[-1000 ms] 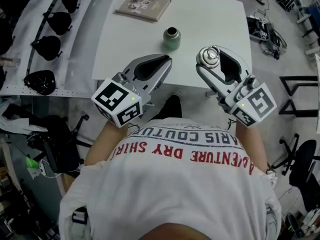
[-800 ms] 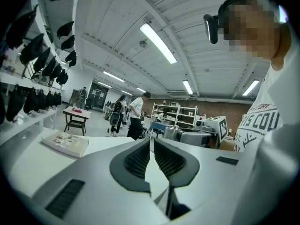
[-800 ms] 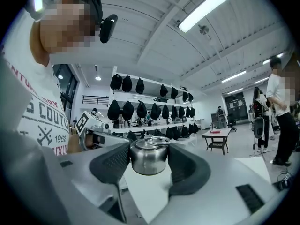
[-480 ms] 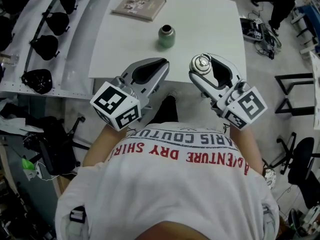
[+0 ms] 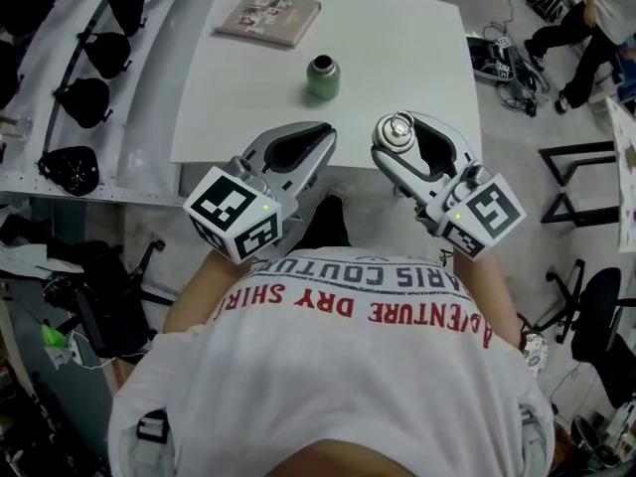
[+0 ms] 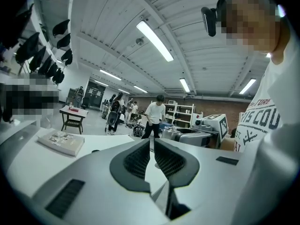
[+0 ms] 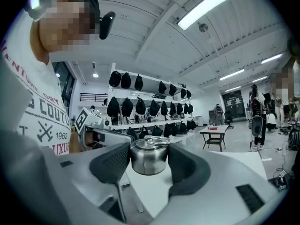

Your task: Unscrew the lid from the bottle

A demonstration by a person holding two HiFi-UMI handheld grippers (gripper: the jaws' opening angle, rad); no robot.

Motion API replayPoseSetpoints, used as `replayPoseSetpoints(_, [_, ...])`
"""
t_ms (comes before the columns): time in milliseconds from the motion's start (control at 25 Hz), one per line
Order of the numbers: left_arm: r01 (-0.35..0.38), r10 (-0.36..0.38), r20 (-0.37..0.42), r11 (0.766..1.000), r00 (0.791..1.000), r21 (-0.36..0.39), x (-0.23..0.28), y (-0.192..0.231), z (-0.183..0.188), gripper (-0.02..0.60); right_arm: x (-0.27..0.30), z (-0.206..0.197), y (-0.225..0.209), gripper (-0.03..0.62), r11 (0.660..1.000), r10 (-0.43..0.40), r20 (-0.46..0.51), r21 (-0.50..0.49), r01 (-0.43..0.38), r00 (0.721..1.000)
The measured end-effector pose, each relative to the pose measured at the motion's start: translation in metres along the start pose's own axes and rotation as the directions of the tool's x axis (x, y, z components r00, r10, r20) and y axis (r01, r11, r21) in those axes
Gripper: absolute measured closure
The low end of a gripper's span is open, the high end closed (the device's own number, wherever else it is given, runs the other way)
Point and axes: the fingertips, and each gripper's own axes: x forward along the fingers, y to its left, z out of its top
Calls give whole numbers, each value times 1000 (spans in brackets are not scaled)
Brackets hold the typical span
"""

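On the white table (image 5: 417, 38) stands one green bottle (image 5: 322, 79), upright with its mouth uncovered, between the near edge and the single book (image 5: 268, 18) at the far left corner. Its one steel lid (image 5: 399, 125) is off and well apart from it, clamped between the jaws of the right gripper (image 7: 149, 159) over the table's near edge. Just beside it, the left gripper (image 6: 151, 146) has its jaws pressed together on nothing. Compared with a second ago, both grippers keep the same jaw states and the lid stays clamped. The bottle and book have not shifted on the table. One passer-by (image 5: 586, 18) at the upper right has walked further right.
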Motion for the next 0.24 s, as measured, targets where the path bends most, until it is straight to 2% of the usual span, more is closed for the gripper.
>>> replayPoseSetpoints(240, [9,-9,-5,1000,1000,-3,8,1,-1,532,-1,-2,-6,335,1000,-7,-5,-1,7,1000])
